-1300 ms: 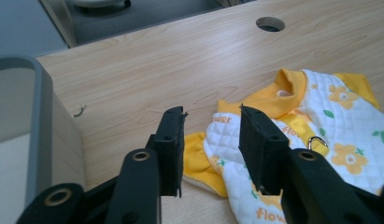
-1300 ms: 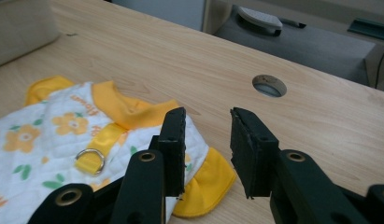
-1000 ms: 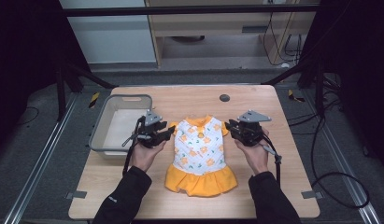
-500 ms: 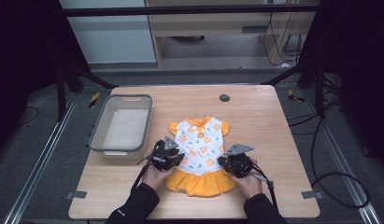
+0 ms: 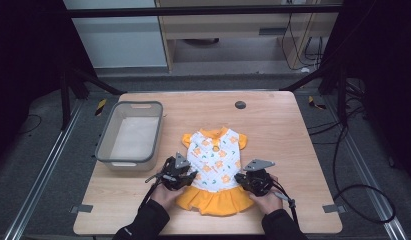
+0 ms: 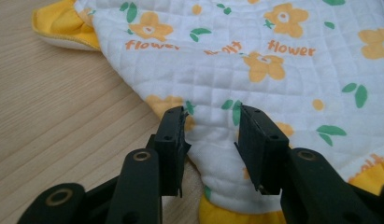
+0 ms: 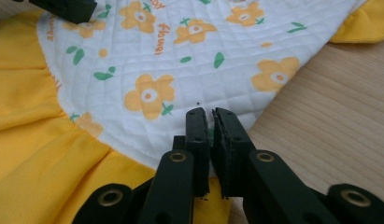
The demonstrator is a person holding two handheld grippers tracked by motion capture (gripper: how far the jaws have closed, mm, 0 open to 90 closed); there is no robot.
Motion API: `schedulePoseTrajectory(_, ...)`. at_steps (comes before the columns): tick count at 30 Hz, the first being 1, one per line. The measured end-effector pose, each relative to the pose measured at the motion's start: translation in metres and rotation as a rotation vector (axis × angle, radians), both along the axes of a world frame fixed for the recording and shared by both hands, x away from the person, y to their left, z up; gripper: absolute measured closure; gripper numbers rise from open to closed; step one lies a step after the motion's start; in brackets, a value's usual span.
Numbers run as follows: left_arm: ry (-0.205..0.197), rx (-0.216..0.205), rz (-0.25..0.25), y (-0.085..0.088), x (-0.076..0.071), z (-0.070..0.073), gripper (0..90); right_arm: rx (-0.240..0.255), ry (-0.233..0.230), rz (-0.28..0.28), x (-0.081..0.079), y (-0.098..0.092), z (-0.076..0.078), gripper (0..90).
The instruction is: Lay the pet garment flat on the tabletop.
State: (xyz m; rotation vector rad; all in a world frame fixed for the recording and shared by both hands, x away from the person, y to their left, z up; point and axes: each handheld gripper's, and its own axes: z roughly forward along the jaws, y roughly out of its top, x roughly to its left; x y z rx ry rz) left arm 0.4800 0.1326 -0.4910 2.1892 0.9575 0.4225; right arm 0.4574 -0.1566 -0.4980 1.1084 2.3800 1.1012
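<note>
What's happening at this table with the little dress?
A person holds a gripper in each hand over a small flowered dress lying flat on the table. The right gripper has its jaws nearly together at the dress's waist edge, seemingly pinching it. The left gripper straddles the opposite edge, its jaws having just been opening. A grey bin sits nearby.

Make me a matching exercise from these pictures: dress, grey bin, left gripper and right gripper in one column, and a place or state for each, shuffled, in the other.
Things:
1. dress
2. grey bin
3. left gripper
4. right gripper

Places or states:
A. jaws nearly together, pinching the white quilted edge
B. lying flat on the table, orange skirt toward the person
C. jaws apart, with a fold of white fabric between them
D. standing at the table's left, nothing visible in it

Pairs: 1-B, 2-D, 3-C, 4-A
</note>
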Motion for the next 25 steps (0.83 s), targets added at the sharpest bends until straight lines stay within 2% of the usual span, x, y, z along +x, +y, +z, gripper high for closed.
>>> schedulePoseTrajectory(2, -0.004, -0.019, 0.0, 0.004, -0.003, 0.005, 53.1, 0.005, -0.029, -0.002, -0.002, -0.003, 0.005, 80.0)
schedulePoseTrajectory(3, -0.015, -0.036, 0.003, 0.007, -0.005, 0.009, 53.1, 0.005, -0.029, -0.002, -0.002, -0.003, 0.005, 80.0)
schedulePoseTrajectory(7, -0.05, -0.078, 0.007, 0.018, -0.014, 0.02, 47.9, 0.052, -0.07, -0.024, -0.006, -0.013, 0.016, 75.8)
schedulePoseTrajectory(12, -0.091, -0.105, 0.016, 0.04, -0.031, 0.03, 42.8, 0.082, -0.128, -0.056, -0.013, -0.032, 0.025, 66.7)
schedulePoseTrajectory(16, -0.107, -0.12, 0.033, 0.06, -0.047, 0.028, 37.8, 0.078, -0.142, -0.091, -0.017, -0.047, 0.028, 59.1)
schedulePoseTrajectory(20, -0.111, -0.11, 0.041, 0.077, -0.061, 0.025, 33.9, 0.072, -0.148, -0.143, -0.02, -0.063, 0.027, 51.3)
schedulePoseTrajectory(25, -0.119, -0.125, 0.073, 0.102, -0.072, 0.024, 31.6, 0.081, -0.147, -0.203, -0.026, -0.084, 0.024, 44.4)
